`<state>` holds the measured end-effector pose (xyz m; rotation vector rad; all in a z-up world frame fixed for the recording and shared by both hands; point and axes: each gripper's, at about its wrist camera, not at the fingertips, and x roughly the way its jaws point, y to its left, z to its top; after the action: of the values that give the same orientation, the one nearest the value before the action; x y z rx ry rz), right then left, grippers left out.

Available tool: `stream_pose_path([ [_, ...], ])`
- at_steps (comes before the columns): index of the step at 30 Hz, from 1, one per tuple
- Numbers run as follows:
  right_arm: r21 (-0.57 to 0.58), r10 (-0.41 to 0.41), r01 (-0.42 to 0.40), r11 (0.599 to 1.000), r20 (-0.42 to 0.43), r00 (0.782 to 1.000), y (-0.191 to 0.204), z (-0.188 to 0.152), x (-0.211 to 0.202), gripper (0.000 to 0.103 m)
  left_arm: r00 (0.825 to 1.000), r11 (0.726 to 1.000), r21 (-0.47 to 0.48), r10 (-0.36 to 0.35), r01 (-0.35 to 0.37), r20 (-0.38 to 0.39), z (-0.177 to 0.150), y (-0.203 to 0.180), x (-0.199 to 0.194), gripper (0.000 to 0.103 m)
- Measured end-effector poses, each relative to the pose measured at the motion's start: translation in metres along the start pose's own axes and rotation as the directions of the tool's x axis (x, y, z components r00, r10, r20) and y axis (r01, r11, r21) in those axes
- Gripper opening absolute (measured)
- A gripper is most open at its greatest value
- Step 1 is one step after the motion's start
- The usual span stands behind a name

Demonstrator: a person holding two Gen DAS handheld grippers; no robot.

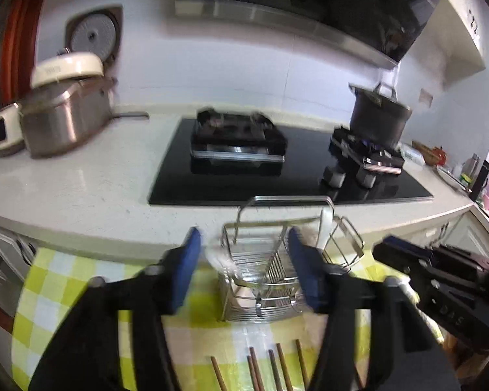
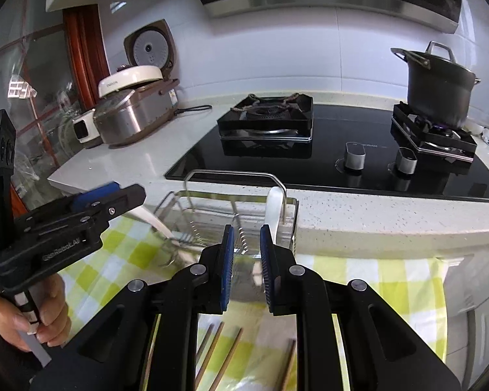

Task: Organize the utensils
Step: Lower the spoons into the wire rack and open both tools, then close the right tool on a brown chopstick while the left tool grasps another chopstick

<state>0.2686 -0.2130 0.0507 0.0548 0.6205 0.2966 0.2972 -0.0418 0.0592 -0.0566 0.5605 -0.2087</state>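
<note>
The wire rack [image 1: 264, 277] stands on the checked cloth [image 1: 65, 280] at the front edge of the worktop [image 1: 81, 189], with a white spoon [image 2: 274, 208] upright in its right compartment and loose chopsticks [image 1: 277, 371] lying on the cloth nearer the cameras. Risk: the rack is light and tall, and a knock from either tool could tip it or drag the cloth; the chopsticks are thin and lie close together, so a pinch may catch two or let one roll. The lit burner [image 2: 440, 128] under the pot [image 2: 440, 84] is near. The left hand-held gripper [image 1: 244, 267] has its jaws well apart, holding nothing. The right hand-held gripper [image 2: 247, 260] shows a narrow gap, also empty.
</note>
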Motion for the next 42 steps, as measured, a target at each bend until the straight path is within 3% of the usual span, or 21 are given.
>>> stream_pose_path([
  [4,0.011,-0.016,0.016,1.0,0.008,1.0,0.004,-0.007,-0.017,0.018,1.0,1.0,0.024,0.006,-0.006,-0.027,0.003,-0.008,-0.004,0.052],
  [11,0.043,0.0,-0.001,0.999,0.022,1.0,0.006,-0.034,-0.05,0.018,0.999,0.999,0.023,0.041,-0.041,0.005,-0.018,0.003,-0.047,0.053],
  [14,0.047,-0.011,0.011,0.999,0.01,1.0,0.005,-0.053,-0.06,0.033,0.997,0.998,-0.007,0.069,-0.069,-0.022,-0.044,0.022,-0.065,0.055],
  [16,0.048,-0.02,0.02,0.999,-0.002,1.0,0.004,-0.073,-0.068,0.047,0.994,0.994,-0.032,0.099,-0.101,-0.053,-0.069,0.036,-0.075,0.063],
  [20,0.05,-0.037,0.039,0.998,-0.046,0.998,0.0,-0.114,-0.075,0.057,0.984,0.992,-0.054,0.104,-0.113,-0.145,-0.126,0.058,-0.084,0.064],
  [22,0.063,-0.055,0.06,0.996,-0.079,0.995,-0.004,-0.135,-0.074,0.06,0.979,0.992,-0.062,0.101,-0.114,-0.18,-0.149,0.066,-0.084,0.075],
  [27,0.092,-0.08,0.094,0.991,-0.144,0.986,-0.011,-0.174,-0.066,0.06,0.97,0.991,-0.066,0.101,-0.118,-0.219,-0.189,0.072,-0.08,0.085],
  [31,0.121,-0.095,0.115,0.986,-0.159,0.983,-0.018,-0.19,-0.06,0.06,0.968,0.989,-0.088,0.098,-0.121,-0.23,-0.207,0.073,-0.074,0.086],
  [42,0.128,-0.137,0.169,0.977,-0.228,0.964,-0.026,-0.2,-0.01,0.06,0.949,0.982,-0.061,0.158,-0.181,-0.271,-0.206,0.069,-0.042,0.088],
])
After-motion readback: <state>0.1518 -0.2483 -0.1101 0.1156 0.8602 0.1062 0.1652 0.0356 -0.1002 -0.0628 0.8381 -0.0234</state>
